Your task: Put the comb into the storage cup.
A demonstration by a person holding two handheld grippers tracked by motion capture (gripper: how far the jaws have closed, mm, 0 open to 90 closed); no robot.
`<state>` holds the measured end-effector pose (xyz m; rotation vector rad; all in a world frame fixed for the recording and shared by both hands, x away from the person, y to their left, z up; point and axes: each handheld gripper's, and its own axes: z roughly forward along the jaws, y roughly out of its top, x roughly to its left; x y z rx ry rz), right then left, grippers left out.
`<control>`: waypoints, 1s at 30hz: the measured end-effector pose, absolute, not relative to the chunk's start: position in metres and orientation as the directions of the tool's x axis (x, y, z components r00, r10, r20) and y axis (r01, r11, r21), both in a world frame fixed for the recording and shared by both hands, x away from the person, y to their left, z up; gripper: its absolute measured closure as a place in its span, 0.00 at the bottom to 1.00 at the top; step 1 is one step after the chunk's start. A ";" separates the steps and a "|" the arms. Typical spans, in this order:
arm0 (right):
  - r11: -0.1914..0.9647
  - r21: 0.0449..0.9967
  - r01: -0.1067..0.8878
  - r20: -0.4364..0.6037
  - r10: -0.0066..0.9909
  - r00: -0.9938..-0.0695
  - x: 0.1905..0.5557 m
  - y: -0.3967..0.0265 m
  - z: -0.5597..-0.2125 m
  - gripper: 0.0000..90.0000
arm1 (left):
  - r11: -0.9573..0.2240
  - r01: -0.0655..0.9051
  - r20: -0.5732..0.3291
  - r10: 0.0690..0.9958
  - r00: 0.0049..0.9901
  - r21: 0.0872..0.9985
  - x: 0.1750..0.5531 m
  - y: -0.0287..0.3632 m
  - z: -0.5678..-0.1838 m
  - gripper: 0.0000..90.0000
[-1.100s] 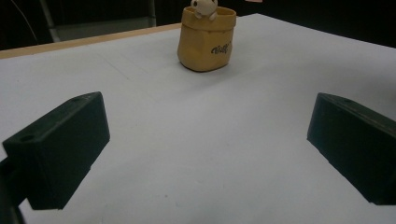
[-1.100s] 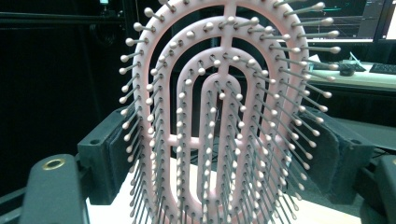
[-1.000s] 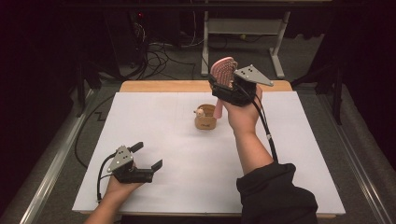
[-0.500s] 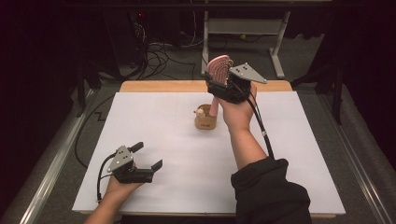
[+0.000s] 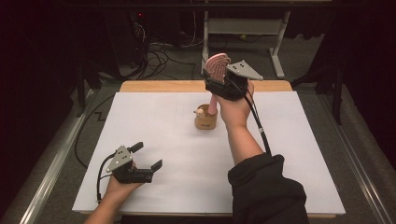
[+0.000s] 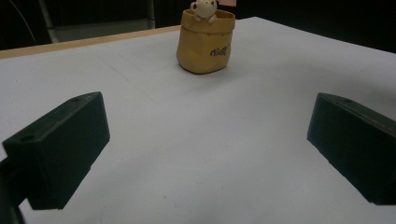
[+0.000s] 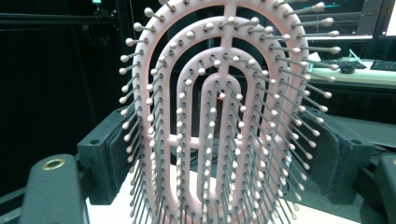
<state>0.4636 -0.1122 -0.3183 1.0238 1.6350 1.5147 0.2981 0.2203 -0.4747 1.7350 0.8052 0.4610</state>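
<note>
Holding: we see the right tool (image 5: 219, 77) clamped on a pink hairbrush (image 5: 217, 67), its jaws pressing both edges of the head.
Brush: we find it upright, bristled head raised above the yellow pouch (image 5: 205, 119), handle reaching down behind the pouch's rim.
Pouch: we see it standing on the white counter (image 5: 289, 140), a small bear figure (image 6: 203, 8) at its rim.
Left tool (image 5: 145, 156): we see it resting on the counter well short of the pouch, jaws spread wide with nothing between them.

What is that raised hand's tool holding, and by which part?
The right gripper holds a pink hairbrush by the sides of its bristled head, handle pointing down toward the yellow pouch.
</note>
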 end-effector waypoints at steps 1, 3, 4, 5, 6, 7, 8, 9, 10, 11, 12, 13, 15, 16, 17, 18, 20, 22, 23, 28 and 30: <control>0.017 0.995 0.101 0.031 0.887 -0.460 0.465 -0.112 -0.319 0.23 | -0.154 0.284 -0.091 0.715 0.693 0.947 0.298 0.220 -0.475 0.00; 0.013 0.994 0.105 0.037 0.888 -0.458 0.466 -0.113 -0.320 0.23 | -0.156 0.282 -0.089 0.714 0.694 0.947 0.298 0.220 -0.475 0.00; 0.013 0.994 0.107 0.037 0.889 -0.456 0.467 -0.113 -0.320 0.23 | -0.154 0.281 -0.089 0.716 0.692 0.947 0.298 0.220 -0.475 0.00; 0.013 0.994 0.109 0.038 0.891 -0.453 0.468 -0.113 -0.321 0.23 | -0.152 0.278 -0.088 0.718 0.691 0.948 0.298 0.220 -0.475 0.00; 0.015 0.994 0.113 0.037 0.892 -0.451 0.469 -0.113 -0.322 0.23 | -0.148 0.277 -0.088 0.720 0.688 0.949 0.298 0.220 -0.475 0.00; 0.016 0.994 0.112 0.037 0.891 -0.453 0.469 -0.113 -0.323 0.23 | -0.145 0.275 -0.088 0.722 0.687 0.951 0.298 0.220 -0.475 0.00; 0.016 0.993 0.114 0.037 0.892 -0.450 0.470 -0.113 -0.323 0.23 | -0.142 0.273 -0.090 0.720 0.688 0.952 0.298 0.220 -0.475 0.00; 0.014 0.993 0.116 0.040 0.893 -0.448 0.471 -0.113 -0.324 0.23 | -0.139 0.272 -0.092 0.720 0.688 0.952 0.298 0.221 -0.475 0.00; 0.012 0.993 0.115 0.041 0.892 -0.450 0.471 -0.113 -0.324 0.23 | -0.140 0.272 -0.090 0.720 0.688 0.952 0.298 0.220 -0.475 0.00; 0.011 0.994 0.113 0.042 0.890 -0.454 0.472 -0.113 -0.324 0.23 | -0.141 0.273 -0.090 0.721 0.687 0.952 0.298 0.220 -0.475 0.00; 0.011 0.994 0.110 0.041 0.890 -0.455 0.472 -0.113 -0.325 0.23 | -0.142 0.273 -0.089 0.721 0.687 0.951 0.298 0.220 -0.475 0.00; 0.012 0.994 0.109 0.040 0.889 -0.455 0.472 -0.113 -0.325 0.23 | -0.145 0.274 -0.088 0.721 0.688 0.951 0.298 0.220 -0.476 0.00; 0.012 0.994 0.110 0.039 0.890 -0.454 0.473 -0.112 -0.325 0.23 | -0.143 0.276 -0.091 0.721 0.687 0.950 0.298 0.220 -0.476 0.00; 0.018 0.994 0.111 0.035 0.890 -0.455 0.473 -0.111 -0.326 0.23 | -0.143 0.276 -0.091 0.722 0.686 0.951 0.298 0.220 -0.475 0.00; 0.018 0.993 0.113 0.035 0.891 -0.453 0.473 -0.111 -0.327 0.23 | -0.143 0.276 -0.091 0.722 0.686 0.951 0.298 0.220 -0.475 0.00; 0.018 0.993 0.115 0.036 0.890 -0.454 0.474 -0.111 -0.327 0.23 | -0.144 0.277 -0.091 0.722 0.686 0.950 0.298 0.221 -0.475 0.00; 0.022 0.992 0.122 0.035 0.892 -0.452 0.475 -0.110 -0.329 0.23 | -0.139 0.283 -0.098 0.723 0.684 0.949 0.298 0.221 -0.475 0.00; 0.022 0.992 0.124 0.037 0.890 -0.455 0.475 -0.109 -0.331 0.23 | -0.141 0.279 -0.093 0.725 0.683 0.950 0.298 0.221 -0.475 0.00; 0.024 0.992 0.126 0.036 0.889 -0.456 0.476 -0.108 -0.331 0.23 | -0.144 0.278 -0.090 0.725 0.683 0.950 0.298 0.221 -0.475 0.00; 0.033 0.989 0.141 0.037 0.885 -0.464 0.477 -0.104 -0.337 0.23 | -0.152 0.277 -0.084 0.723 0.686 0.949 0.298 0.220 -0.475 0.00; 0.034 0.989 0.146 0.038 0.884 -0.466 0.477 -0.103 -0.338 0.23 | -0.152 0.276 -0.084 0.723 0.686 0.949 0.298 0.220 -0.475 0.00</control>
